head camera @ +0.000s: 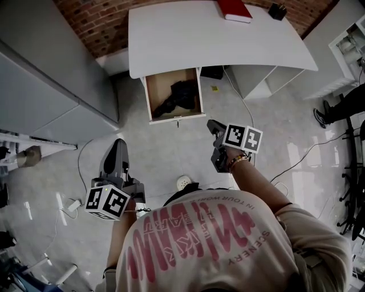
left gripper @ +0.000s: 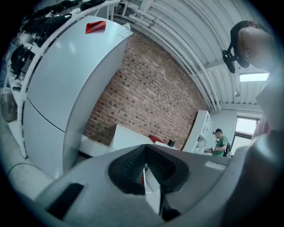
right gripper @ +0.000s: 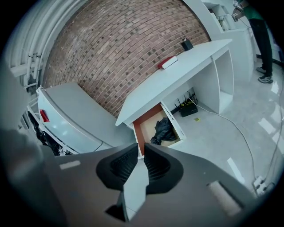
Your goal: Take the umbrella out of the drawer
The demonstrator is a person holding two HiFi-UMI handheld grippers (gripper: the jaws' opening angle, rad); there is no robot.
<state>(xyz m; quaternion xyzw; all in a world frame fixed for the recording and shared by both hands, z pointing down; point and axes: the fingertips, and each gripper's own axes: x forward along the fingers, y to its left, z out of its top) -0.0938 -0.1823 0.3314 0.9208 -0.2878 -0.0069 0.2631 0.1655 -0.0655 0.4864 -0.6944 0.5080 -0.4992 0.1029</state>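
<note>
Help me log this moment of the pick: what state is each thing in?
Drawer: pulled open under the desk.
Umbrella: lying in the drawer, untouched.
Left gripper: shut, empty.
Right gripper: jaws slightly apart, empty, pointing towards the drawer.
Book: closed, flat on the desk.

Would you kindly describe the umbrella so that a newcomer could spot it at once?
Find the white desk against the brick wall. Under its left end a wood-lined drawer stands open. The umbrella is the crumpled black bundle inside, unlike the red book up on the desktop.
</note>
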